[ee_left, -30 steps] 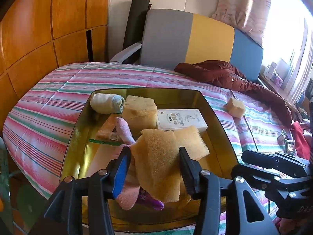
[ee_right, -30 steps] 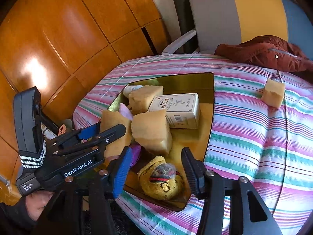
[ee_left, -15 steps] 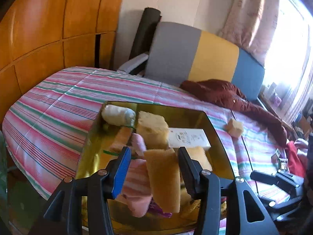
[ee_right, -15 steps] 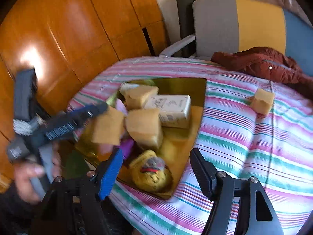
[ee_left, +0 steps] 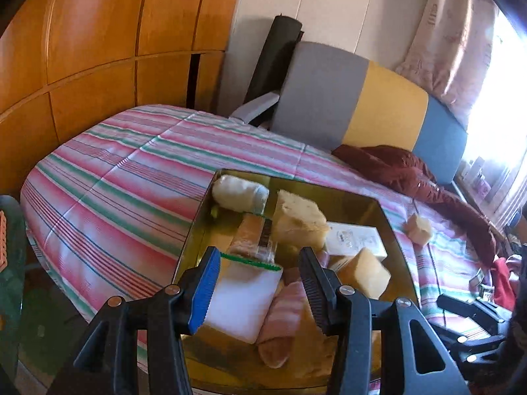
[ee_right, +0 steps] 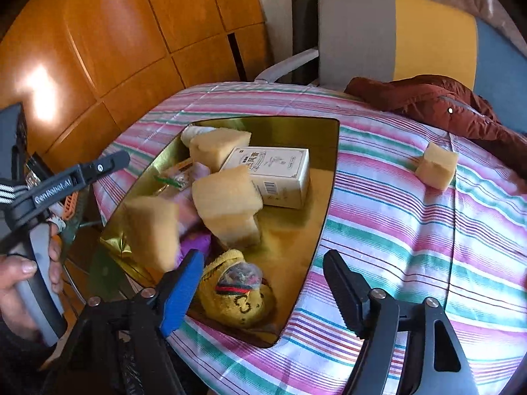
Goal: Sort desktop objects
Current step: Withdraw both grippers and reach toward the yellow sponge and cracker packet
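Note:
A gold tray on the striped cloth holds several yellow sponges, a white box, a rolled white cloth, a pink sock and a white packet. My left gripper hovers over the packet with its jaws apart and nothing between them. A blurred sponge sits at the tray's near left, below that gripper. My right gripper is opening wide over a yellow knitted pouch at the tray's near corner without pressing on it. One loose sponge lies on the cloth.
A maroon jacket is heaped at the table's far right, in front of a grey, yellow and blue chair. Wooden panels line the left. A hand grips the left tool beyond the table's edge.
The sponge that sat between my left jaws is out of them and now shows blurred over the tray's near left. The left gripper drew back. My right jaws spread wider.

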`<control>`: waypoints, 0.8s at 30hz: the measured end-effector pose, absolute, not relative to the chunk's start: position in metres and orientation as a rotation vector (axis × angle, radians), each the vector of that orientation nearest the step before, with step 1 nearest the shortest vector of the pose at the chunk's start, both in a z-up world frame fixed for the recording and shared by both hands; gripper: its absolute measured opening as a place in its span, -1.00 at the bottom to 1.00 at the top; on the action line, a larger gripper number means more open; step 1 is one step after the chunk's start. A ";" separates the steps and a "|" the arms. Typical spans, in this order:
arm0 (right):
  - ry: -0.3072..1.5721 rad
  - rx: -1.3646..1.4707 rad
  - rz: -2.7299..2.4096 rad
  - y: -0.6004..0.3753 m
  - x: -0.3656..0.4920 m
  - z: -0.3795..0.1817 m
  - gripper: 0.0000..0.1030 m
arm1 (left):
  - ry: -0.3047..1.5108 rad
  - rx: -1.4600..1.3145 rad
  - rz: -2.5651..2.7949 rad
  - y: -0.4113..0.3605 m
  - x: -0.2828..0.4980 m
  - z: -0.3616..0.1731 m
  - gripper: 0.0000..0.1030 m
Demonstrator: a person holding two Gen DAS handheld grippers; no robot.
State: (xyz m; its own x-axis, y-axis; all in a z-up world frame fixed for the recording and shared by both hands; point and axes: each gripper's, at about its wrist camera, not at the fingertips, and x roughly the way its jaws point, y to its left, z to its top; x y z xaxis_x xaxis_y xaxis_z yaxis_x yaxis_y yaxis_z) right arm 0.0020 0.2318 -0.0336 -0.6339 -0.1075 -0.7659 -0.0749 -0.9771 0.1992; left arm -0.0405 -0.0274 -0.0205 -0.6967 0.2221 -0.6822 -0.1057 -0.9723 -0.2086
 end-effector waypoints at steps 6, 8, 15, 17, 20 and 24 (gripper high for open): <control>-0.403 1.321 -2.826 0.240 0.011 -0.032 0.53 | -0.204 -1.145 2.739 -0.024 -0.038 -0.025 -0.03; -0.420 1.318 -2.836 0.243 0.014 -0.032 0.53 | -0.196 -1.124 2.738 -0.022 -0.036 -0.021 -0.03; -0.498 1.315 -2.870 0.261 0.022 -0.032 0.59 | -0.138 -1.071 2.702 -0.003 -0.032 -0.009 -0.03; -0.528 1.316 -2.884 0.269 0.026 -0.032 0.61 | -0.119 -1.065 2.681 0.005 -0.031 -0.007 -0.03; -0.584 1.316 -2.904 0.282 0.032 -0.032 0.63 | -0.085 -1.059 2.649 0.018 -0.028 -0.006 -0.03; -0.640 1.325 -2.936 0.299 0.041 -0.034 0.64 | -0.065 -1.045 2.598 0.033 -0.024 -0.004 -0.03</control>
